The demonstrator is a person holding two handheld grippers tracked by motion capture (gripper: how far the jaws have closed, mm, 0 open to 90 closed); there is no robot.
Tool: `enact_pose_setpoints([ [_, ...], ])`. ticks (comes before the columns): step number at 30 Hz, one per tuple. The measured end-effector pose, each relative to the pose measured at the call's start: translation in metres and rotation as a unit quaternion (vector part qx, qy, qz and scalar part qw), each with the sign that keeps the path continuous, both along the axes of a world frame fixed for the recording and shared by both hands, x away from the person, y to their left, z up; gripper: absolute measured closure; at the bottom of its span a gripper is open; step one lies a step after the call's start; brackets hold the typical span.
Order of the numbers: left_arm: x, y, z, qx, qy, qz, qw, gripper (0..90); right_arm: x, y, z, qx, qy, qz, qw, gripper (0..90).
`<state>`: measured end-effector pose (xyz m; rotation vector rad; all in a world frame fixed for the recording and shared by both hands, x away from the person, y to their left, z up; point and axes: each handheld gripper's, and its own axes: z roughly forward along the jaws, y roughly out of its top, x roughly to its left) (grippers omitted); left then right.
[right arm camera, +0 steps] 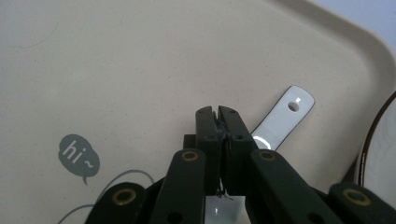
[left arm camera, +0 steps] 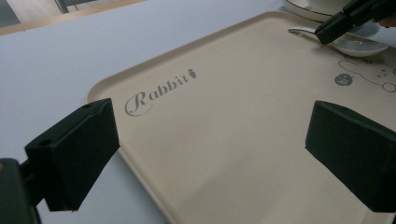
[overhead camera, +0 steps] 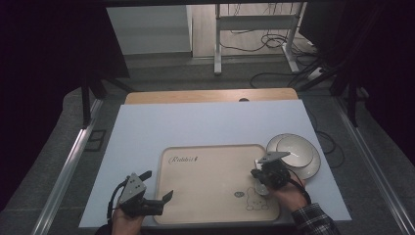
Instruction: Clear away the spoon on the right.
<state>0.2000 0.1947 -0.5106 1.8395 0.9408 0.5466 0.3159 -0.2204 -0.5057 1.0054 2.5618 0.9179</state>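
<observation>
High view. A beige tray [overhead camera: 210,196] sits on the white table [overhead camera: 205,122], printed "Rabbit" at its top left and a rabbit drawing at its lower right. A white plate [overhead camera: 299,154] with a dark rim line lies just off the tray's right edge. My left gripper [overhead camera: 159,185] hangs at the tray's left edge with its jaws apart. My right gripper [overhead camera: 258,172] is low over the tray's right side, beside the plate; a white spoon [overhead camera: 263,189] lies under it by the rabbit drawing.

Left gripper view. My own two black jaws stand wide apart with nothing between them, over the tray [left arm camera: 210,154]. This view gives the "Rabbit" lettering with a small carrot mark. Far off at top right lies the spoon [left arm camera: 357,45], bowl toward the rabbit drawing, with my right gripper [left arm camera: 327,33] just above its handle.

Right gripper view. My jaws are pressed together at the tips, just above the spoon [right arm camera: 282,119]; whether they pinch it I cannot tell. New here: the glossy white handle ends in a small hole, and a grey "hi~" speech bubble is printed on the tray [right arm camera: 140,70].
</observation>
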Motion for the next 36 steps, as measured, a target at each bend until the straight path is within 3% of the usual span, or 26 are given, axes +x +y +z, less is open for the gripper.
enact_pose_setpoints([
  [17,0.0,0.0,0.0,-0.001,0.001,0.0,1.0,2.6,-0.005,-0.001,0.007,0.023,-0.032,-0.007,0.9992,61.5],
  [29,0.0,0.001,0.0,-0.002,0.004,0.0,1.0,2.6,-0.008,-0.004,0.014,0.027,-0.049,-0.006,0.9984,40.8],
  [36,0.0,0.001,0.0,-0.003,0.003,0.001,1.0,2.6,-0.012,-0.009,0.021,0.051,-0.06,-0.007,0.9969,24.8],
])
